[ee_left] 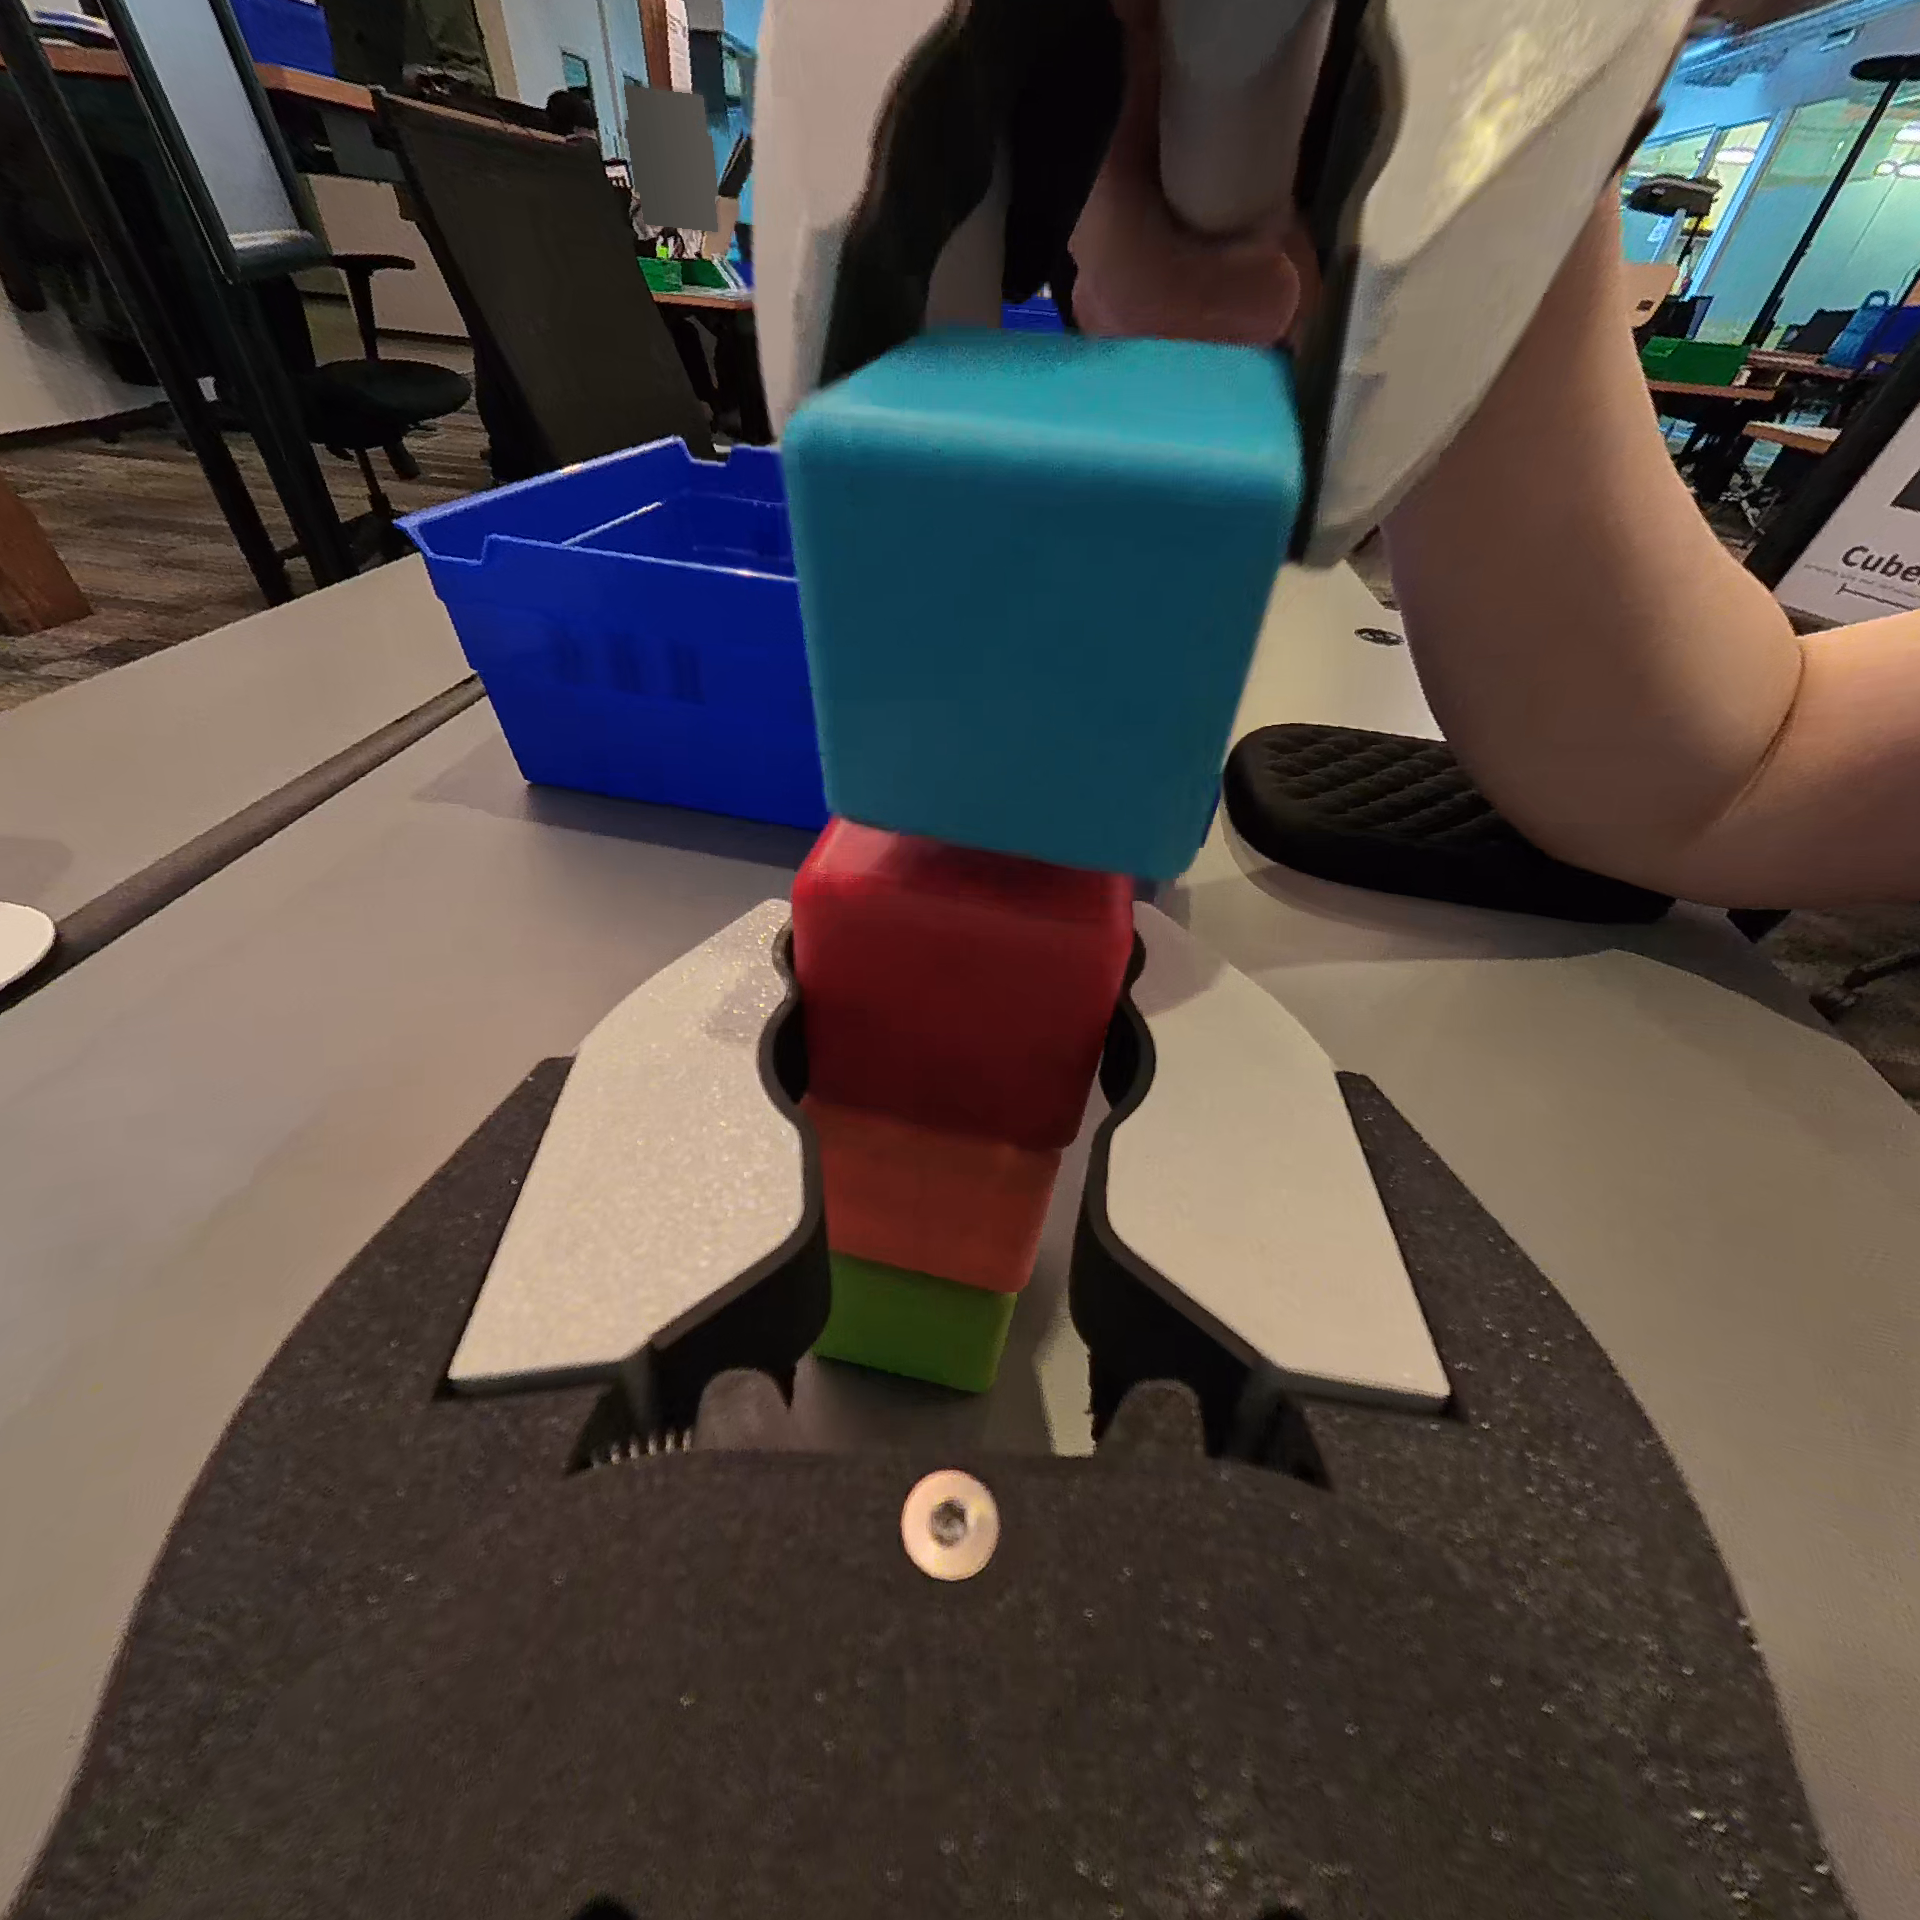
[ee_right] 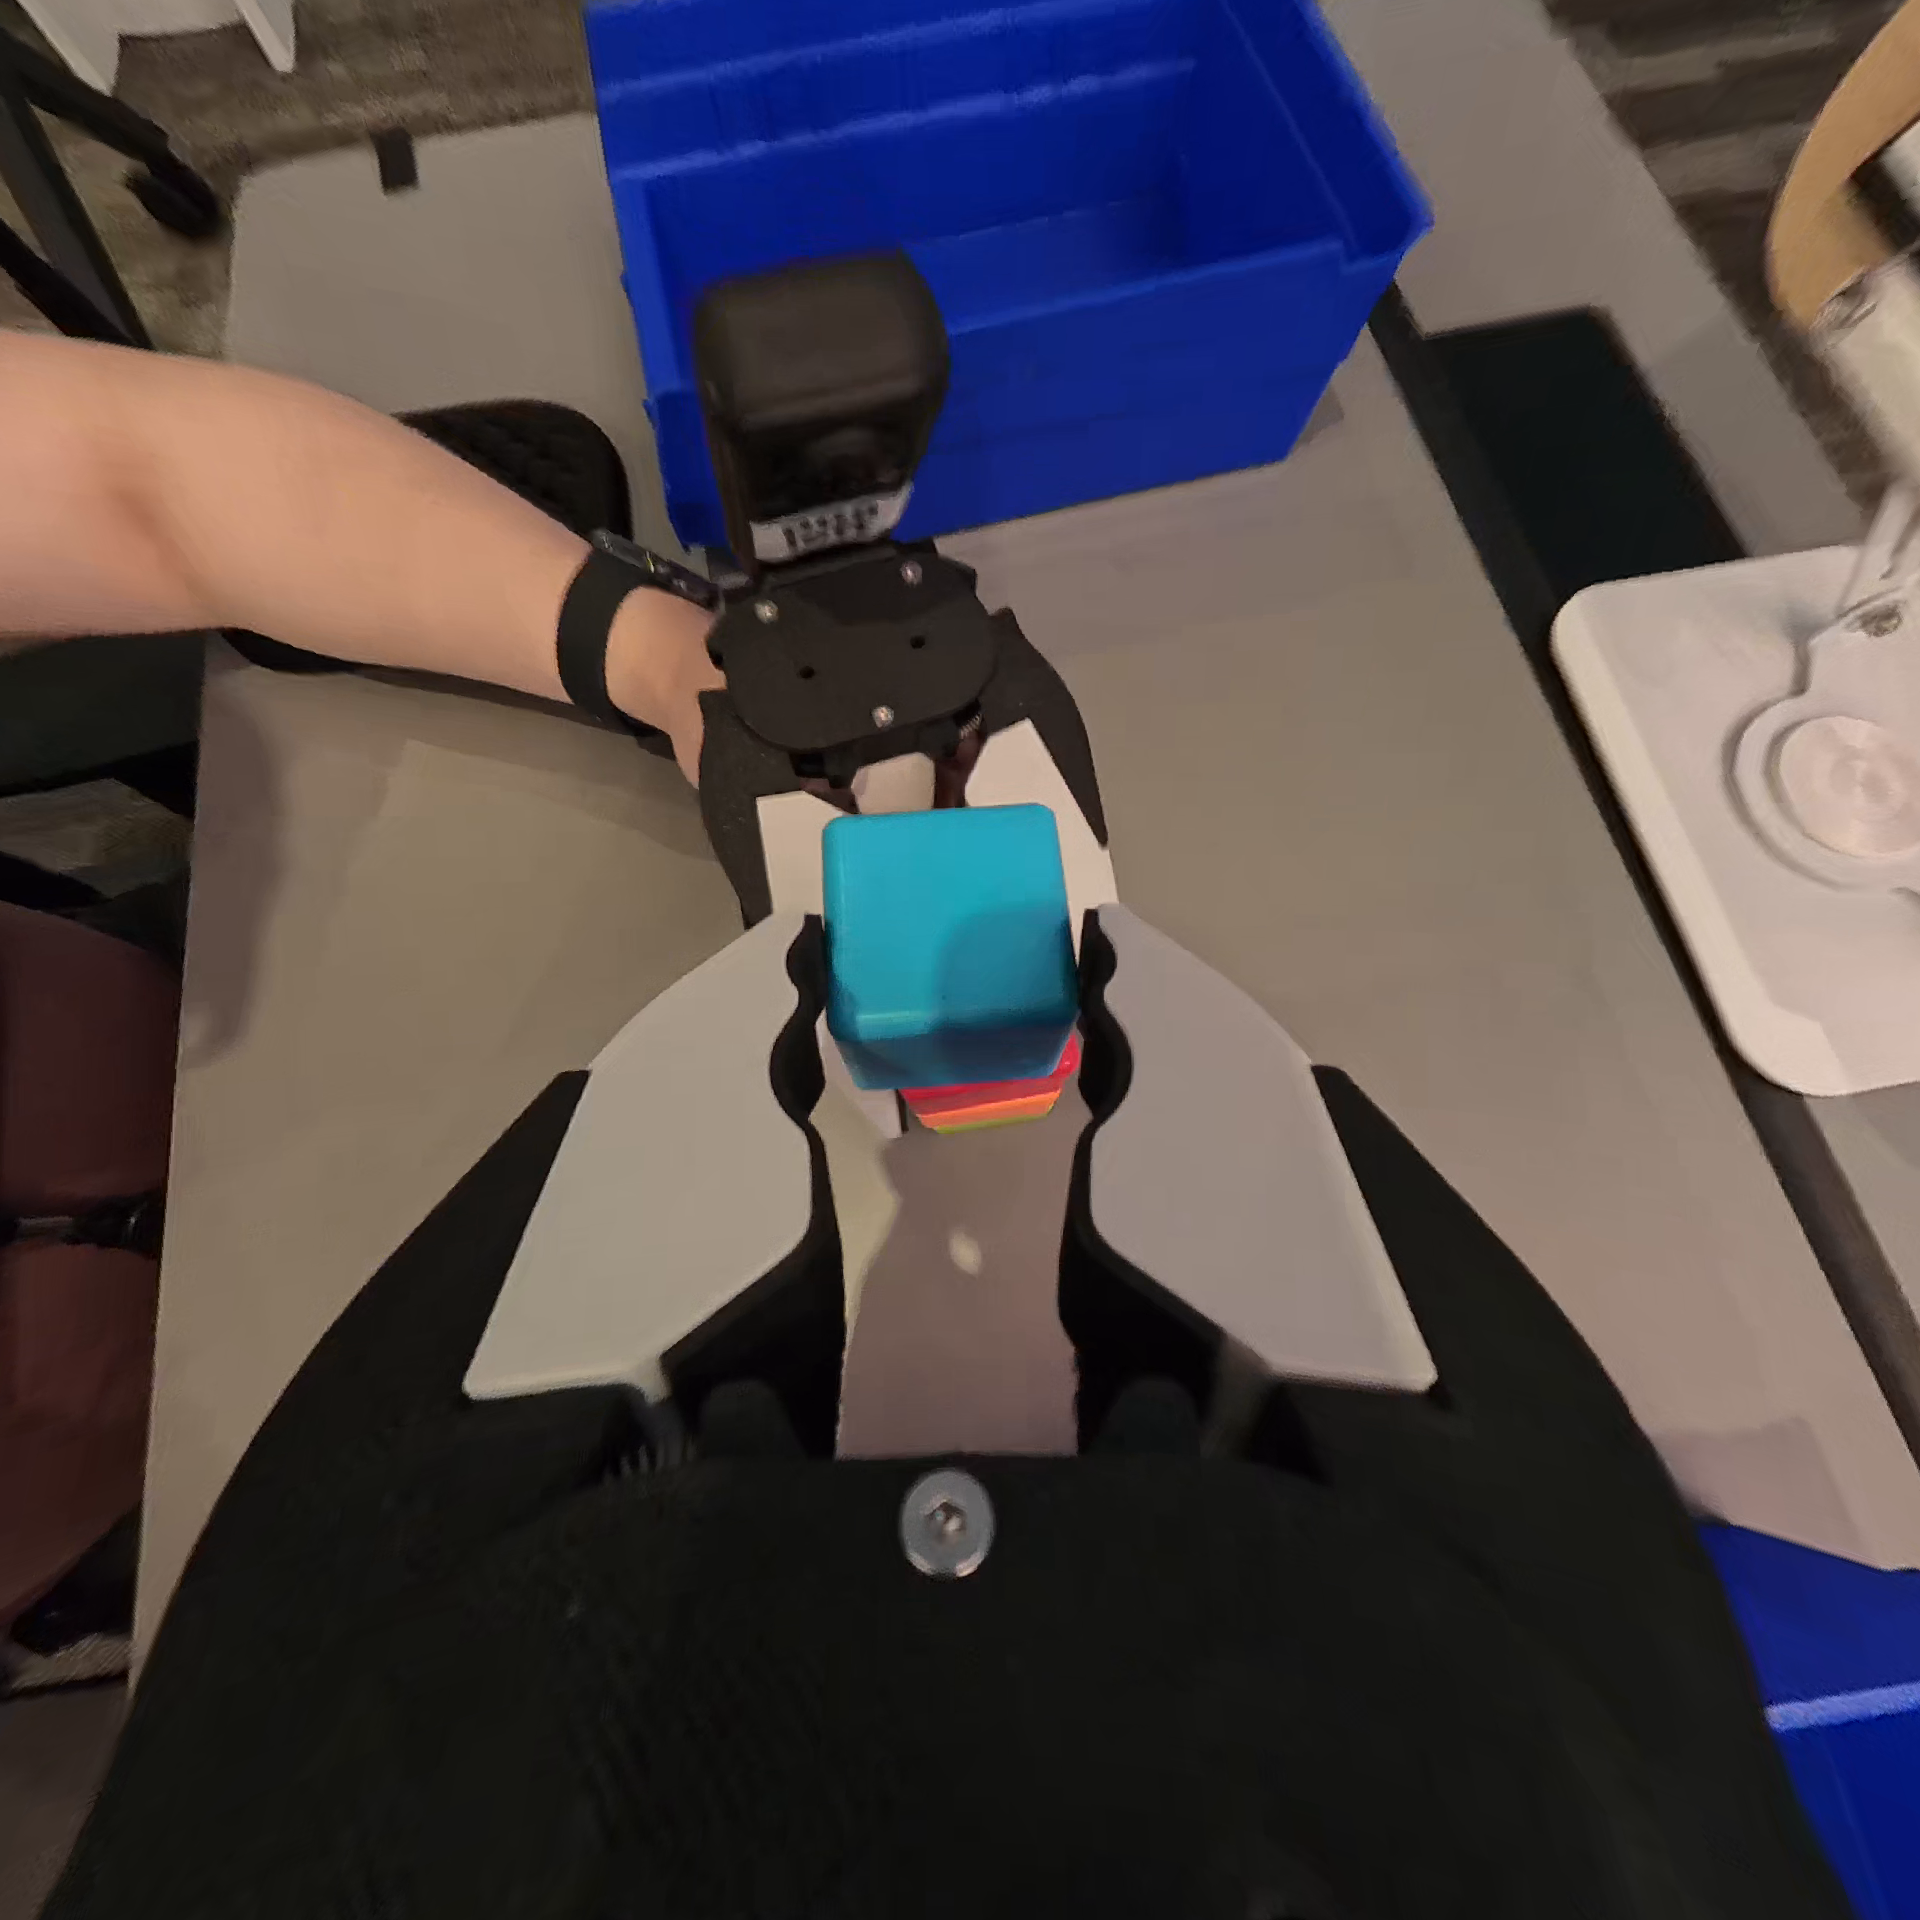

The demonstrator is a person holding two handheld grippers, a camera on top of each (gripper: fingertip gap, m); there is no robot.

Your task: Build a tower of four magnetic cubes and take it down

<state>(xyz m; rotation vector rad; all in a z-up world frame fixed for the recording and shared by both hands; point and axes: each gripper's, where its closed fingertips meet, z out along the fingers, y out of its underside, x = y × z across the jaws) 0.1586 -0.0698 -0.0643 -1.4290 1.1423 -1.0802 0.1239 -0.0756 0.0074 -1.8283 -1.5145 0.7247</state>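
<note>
Left wrist view, left to right: a grey table [ee_left: 260,1039] is being used as the work surface, w/ a blue bin [ee_left: 623,644] sitting at the far left of the tower. The tower is standing mid-frame: green cube [ee_left: 914,1335] at the bottom, orange cube [ee_left: 935,1195] on it, red cube [ee_left: 956,987] third, teal cube [ee_left: 1039,603] on top. The left gripper [ee_left: 961,997] is being held narrow around the red cube, w/ both jaws against its sides, so the lower stack is being braced. The teal cube is sitting skewed and shifted right vs. the red one; whether they are touching flush cannot be told.

Right wrist view, from above: an arm w/ a black wrist strap [ee_right: 587,649] is reaching in from the left. The right gripper [ee_right: 945,977] is being closed on the teal cube, jaws pressed to its left and right faces. A white stand base [ee_right: 1662,779] is lying well apart at the right.

Judgement: either the top cube is being seated or being pulled off; the pics don't settle it. Either way, the step is being done well if the lower stack is being kept clamped and still, and the teal cube is being moved straight along the vertical, squared to the red cube's edges, since a sideways drag against the magnets is likely to tip the tower.
</note>
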